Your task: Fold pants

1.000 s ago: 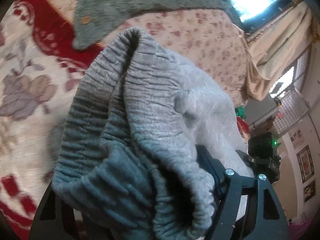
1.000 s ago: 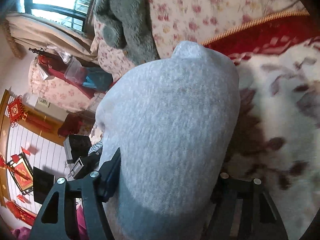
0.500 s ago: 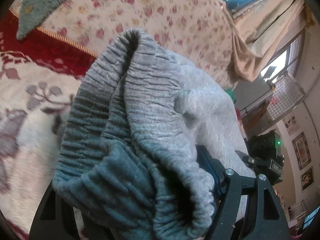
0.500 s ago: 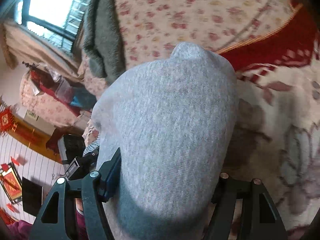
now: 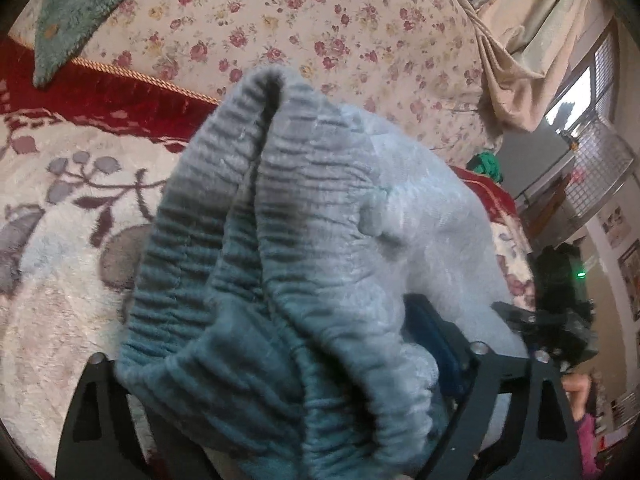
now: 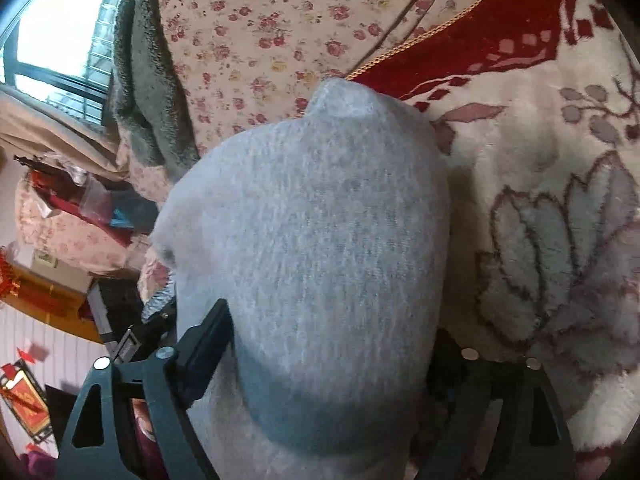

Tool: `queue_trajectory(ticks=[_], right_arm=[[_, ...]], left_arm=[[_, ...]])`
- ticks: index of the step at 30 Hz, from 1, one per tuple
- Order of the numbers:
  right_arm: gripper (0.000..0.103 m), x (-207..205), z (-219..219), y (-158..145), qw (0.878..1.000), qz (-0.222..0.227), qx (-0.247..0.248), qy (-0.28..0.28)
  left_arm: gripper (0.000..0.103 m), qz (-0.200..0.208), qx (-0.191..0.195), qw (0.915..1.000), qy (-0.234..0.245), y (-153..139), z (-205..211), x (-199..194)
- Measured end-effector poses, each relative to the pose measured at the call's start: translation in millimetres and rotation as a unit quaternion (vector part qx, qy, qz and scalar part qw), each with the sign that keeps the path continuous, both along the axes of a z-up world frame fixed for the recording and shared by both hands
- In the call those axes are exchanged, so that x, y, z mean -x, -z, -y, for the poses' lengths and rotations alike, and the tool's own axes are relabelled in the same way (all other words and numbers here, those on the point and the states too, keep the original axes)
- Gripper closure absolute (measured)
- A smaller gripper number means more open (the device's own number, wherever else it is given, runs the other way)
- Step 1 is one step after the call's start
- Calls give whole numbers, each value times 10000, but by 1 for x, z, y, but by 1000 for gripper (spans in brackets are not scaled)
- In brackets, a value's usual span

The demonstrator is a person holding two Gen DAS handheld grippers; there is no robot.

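The grey pants [image 5: 320,240] fill the middle of both views. In the left wrist view I see their ribbed elastic waistband [image 5: 224,208] bunched between my fingers; my left gripper [image 5: 288,380] is shut on it and holds it above the bed. In the right wrist view a smooth grey bulge of the pants [image 6: 320,248] hangs over my right gripper [image 6: 324,364], which is shut on the cloth. The fingertips of both grippers are hidden by the fabric.
Below lies a fluffy white and red floral blanket [image 5: 60,240] [image 6: 560,220]. Behind it is a rose-print cover [image 5: 320,32] [image 6: 260,40] with a grey-green fleece garment [image 5: 68,20] [image 6: 148,80] on it. Curtains and a window [image 5: 520,60] are at the side.
Both grippers have swung with the pants across the bed, so the rose-print cover and blanket shift in view. The grip on the pants is unchanged.
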State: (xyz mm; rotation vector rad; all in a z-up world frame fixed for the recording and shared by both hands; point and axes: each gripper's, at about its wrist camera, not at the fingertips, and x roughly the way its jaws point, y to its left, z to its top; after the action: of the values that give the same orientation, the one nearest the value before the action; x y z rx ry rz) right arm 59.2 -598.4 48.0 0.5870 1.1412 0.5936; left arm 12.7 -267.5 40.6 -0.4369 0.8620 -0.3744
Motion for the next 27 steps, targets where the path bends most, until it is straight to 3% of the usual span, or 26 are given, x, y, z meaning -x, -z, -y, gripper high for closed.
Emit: queue_trajectory(ticks=[2, 8, 14, 19, 23, 27], right_arm=[[12, 5, 2, -8, 9997, 57, 221, 38], [11, 26, 5, -41, 9939, 482, 889, 434], [11, 54, -27, -78, 9756, 1303, 1682, 549], [11, 72, -62, -95, 9580, 1783, 2165, 596], [11, 82, -75, -102, 9517, 1936, 2222, 857], [11, 90, -82, -105, 9420, 2049, 2470, 983]], left_arm=[[4, 54, -234, 9997, -47, -4, -2, 2], [3, 152, -810, 9962, -269, -19, -18, 19], [3, 712, -1478, 9853, -470, -57, -11, 45], [3, 1100, -1713, 9779, -482, -85, 7, 58], [3, 1290, -2071, 9681, -572, -96, 25, 64], [3, 1399, -2103, 9658, -579, -101, 36, 70]])
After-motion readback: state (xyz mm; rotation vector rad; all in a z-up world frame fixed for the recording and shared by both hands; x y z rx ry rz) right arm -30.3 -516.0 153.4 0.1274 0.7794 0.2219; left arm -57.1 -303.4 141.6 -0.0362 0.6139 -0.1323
